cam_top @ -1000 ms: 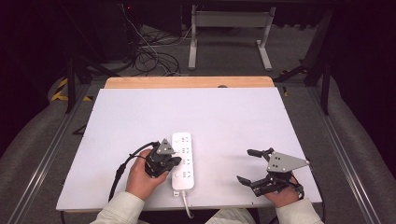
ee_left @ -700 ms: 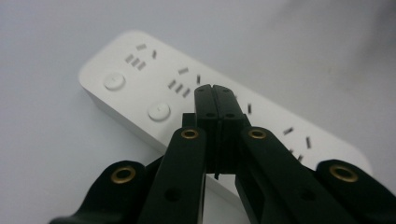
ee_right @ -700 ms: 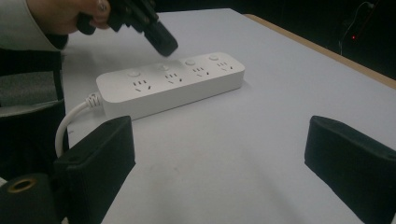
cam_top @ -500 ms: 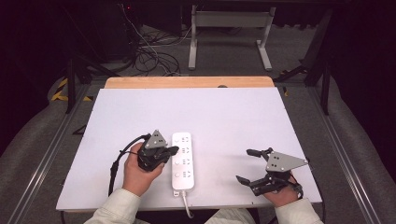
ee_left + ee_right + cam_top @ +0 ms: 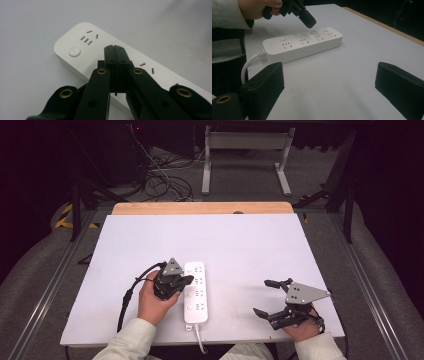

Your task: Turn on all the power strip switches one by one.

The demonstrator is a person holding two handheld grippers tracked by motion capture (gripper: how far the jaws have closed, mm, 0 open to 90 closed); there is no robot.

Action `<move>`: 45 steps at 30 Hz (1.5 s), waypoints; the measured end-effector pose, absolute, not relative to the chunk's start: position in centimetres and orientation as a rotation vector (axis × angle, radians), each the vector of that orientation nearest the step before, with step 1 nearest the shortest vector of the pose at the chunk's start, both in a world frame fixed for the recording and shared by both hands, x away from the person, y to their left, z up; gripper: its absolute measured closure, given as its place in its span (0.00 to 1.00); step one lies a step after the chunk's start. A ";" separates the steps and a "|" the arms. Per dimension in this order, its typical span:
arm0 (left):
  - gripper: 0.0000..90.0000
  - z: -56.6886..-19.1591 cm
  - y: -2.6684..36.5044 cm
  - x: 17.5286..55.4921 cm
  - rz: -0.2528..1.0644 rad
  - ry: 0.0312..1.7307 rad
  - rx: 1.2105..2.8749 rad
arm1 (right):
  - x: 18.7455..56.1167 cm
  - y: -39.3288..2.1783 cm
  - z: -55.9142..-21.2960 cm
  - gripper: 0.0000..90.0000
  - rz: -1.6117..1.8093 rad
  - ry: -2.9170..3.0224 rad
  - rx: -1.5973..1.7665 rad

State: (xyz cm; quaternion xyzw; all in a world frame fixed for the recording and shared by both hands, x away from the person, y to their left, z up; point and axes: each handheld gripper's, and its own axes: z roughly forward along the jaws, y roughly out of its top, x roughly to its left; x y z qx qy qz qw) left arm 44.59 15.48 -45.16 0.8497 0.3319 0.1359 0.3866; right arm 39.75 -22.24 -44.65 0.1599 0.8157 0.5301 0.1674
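While the right hand-held gripper [image 5: 272,297] waits wide open, the left hand-held gripper [image 5: 115,48], jaws pressed together, has shifted along the power strip [image 5: 195,291] mid-desk [image 5: 250,245], hovering above its buttons, likely to press another.

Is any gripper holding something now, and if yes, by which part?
Nothing is held. The left gripper is shut and empty above the power strip; the right gripper is open and empty.
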 end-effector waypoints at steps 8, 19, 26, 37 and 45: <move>1.00 -46.0 15.6 45.3 0.362 0.875 2.176 | 39.7 -22.2 -44.6 0.10 1.509 2.322 0.450; 1.00 -46.2 15.6 45.4 0.358 0.870 2.181 | 39.7 -22.3 -44.6 0.10 1.506 2.320 0.451; 1.00 -46.4 15.5 45.3 0.368 0.870 2.166 | 39.7 -22.3 -44.7 0.10 1.506 2.322 0.449; 1.00 -46.5 15.3 45.2 0.387 0.858 2.185 | 39.7 -22.3 -44.7 0.10 1.508 2.321 0.445; 1.00 -46.6 15.2 45.0 0.422 0.852 2.197 | 39.6 -22.2 -44.6 0.10 1.503 2.326 0.442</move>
